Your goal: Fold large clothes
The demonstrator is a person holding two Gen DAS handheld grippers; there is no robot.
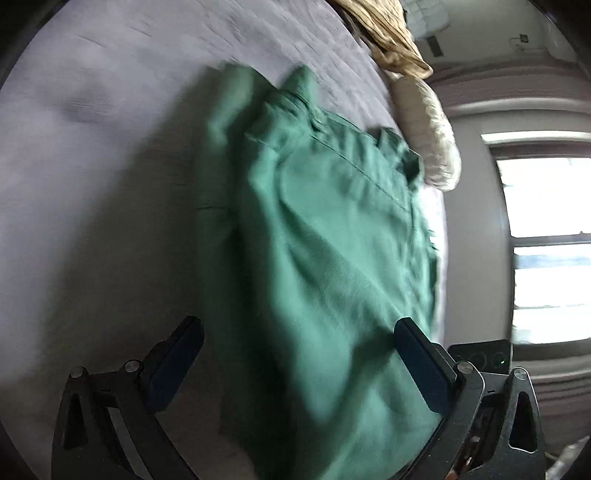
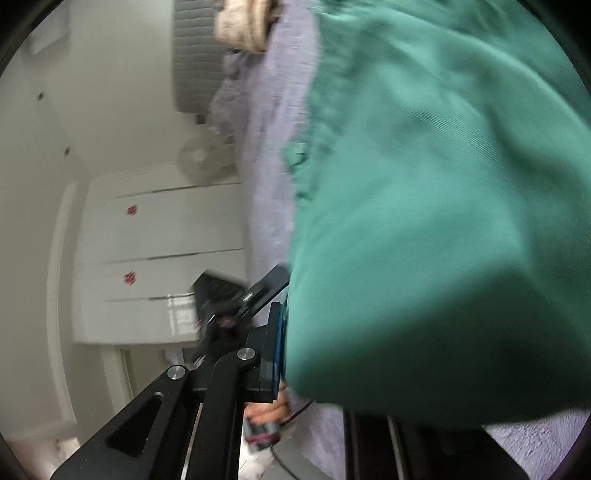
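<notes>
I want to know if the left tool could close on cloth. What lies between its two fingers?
In the left wrist view, the green garment on the bed runs between the left tool's wide-apart fingers.

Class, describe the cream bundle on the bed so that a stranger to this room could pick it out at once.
Start with the bed, covered in a lavender sheet, with a large green garment spread on it. Follow the sheet's far edge toward the window: the cream bundle lies there, just beyond the green cloth. It is pale and fluffy-looking, unlike the creased mustard fabric farther along that edge.

Grey bedspread (image 1: 110, 147), cream pillow (image 1: 432, 122), bright window (image 1: 546, 240).
</notes>
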